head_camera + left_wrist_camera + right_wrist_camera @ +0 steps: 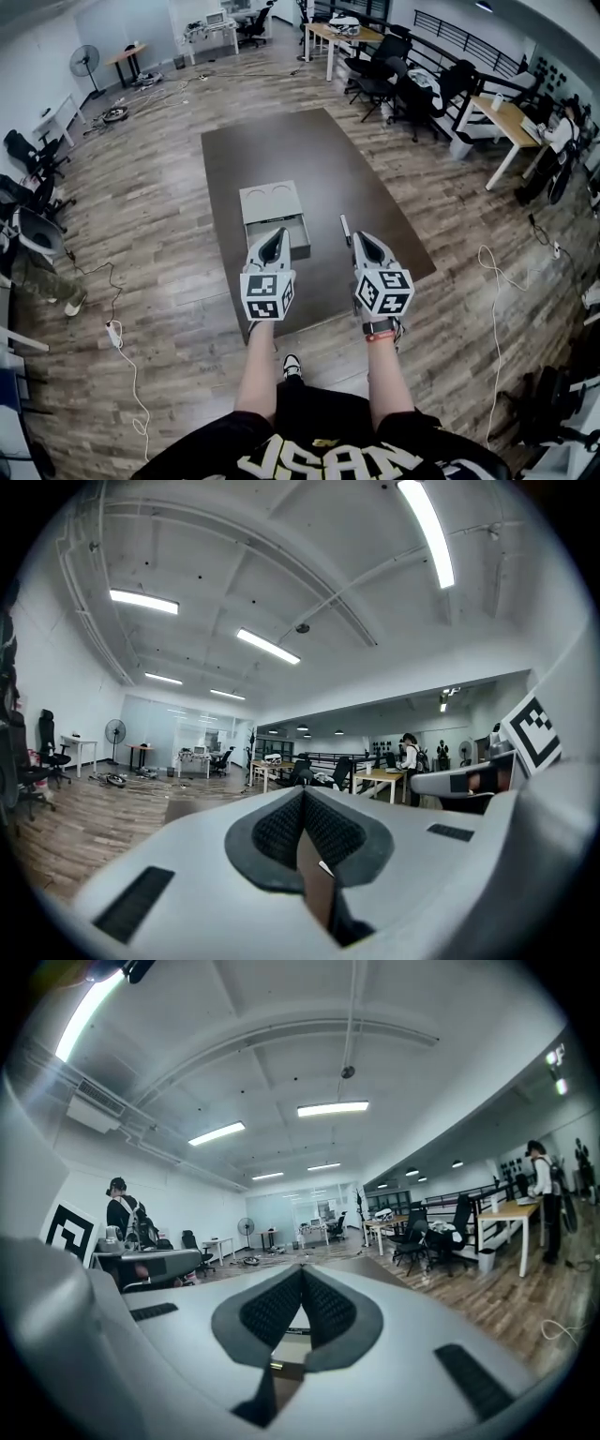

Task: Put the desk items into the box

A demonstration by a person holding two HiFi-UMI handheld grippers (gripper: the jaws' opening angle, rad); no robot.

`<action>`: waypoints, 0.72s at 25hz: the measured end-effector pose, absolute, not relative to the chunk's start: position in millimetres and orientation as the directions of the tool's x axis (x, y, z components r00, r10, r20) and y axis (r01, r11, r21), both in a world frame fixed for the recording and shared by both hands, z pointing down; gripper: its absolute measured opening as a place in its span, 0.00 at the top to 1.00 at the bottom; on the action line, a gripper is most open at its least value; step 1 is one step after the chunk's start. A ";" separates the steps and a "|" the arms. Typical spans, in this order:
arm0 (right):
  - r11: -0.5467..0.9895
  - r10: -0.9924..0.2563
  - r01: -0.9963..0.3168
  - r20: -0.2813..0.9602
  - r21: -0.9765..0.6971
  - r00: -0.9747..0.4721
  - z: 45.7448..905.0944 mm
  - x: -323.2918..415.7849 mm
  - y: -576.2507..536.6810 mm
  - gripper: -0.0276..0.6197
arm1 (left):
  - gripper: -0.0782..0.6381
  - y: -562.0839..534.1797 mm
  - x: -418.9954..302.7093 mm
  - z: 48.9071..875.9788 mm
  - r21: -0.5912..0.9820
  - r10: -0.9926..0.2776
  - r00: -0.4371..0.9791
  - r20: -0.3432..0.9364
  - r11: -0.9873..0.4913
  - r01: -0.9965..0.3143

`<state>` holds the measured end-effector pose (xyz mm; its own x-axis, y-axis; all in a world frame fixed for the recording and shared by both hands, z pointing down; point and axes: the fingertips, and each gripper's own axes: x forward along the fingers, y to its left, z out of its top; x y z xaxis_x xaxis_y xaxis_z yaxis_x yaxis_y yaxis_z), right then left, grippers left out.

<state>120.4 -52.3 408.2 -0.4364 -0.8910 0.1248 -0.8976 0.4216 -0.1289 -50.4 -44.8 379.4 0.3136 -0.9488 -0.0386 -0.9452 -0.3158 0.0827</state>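
1. The left gripper (275, 236) is pointing level over the near part of the dark table (309, 150). In the left gripper view its jaws are meeting at the tips with nothing between the pads.
2. The right gripper (362, 240) is tipping slightly down beside it. Its jaws are likewise pressed together and gripping nothing.
3. The grey box (270, 199) is sitting straight ahead of the left gripper, and its drawer (302, 239) is standing open toward the person.
4. A slim pale stick-like item (344, 226), too small to identify, is lying on the table between the two grippers. It is lying just left of the right gripper's tips, with its long axis running away from the person.
5. The right gripper is judged the nearer one. Its jaws are needing to open and shift slightly left before closing across the item's narrow width.
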 end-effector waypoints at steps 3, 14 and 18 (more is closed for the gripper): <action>0.423 -0.886 -0.896 0.146 -0.132 -0.440 416.8 106.8 -90.7 0.94 | 0.88 -82.5 -65.5 397.0 0.132 -0.949 0.316 -0.006 -0.314 -0.940; 0.387 -0.867 -0.909 0.275 -0.152 -0.415 480.2 105.0 -191.0 0.94 | 0.88 -182.1 -39.6 448.5 0.128 -0.901 0.423 0.093 -0.411 -0.903; 0.395 -0.847 -0.903 0.312 -0.170 -0.429 510.1 111.6 -233.0 0.93 | 0.88 -219.4 -26.6 473.9 0.128 -0.887 0.443 0.133 -0.428 -0.895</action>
<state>111.6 -233.0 510.1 -0.4291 -0.8475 0.3124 -0.9030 0.3946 -0.1698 -26.6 -219.4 473.9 0.4430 -0.8866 0.1328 -0.8947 -0.4279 0.1282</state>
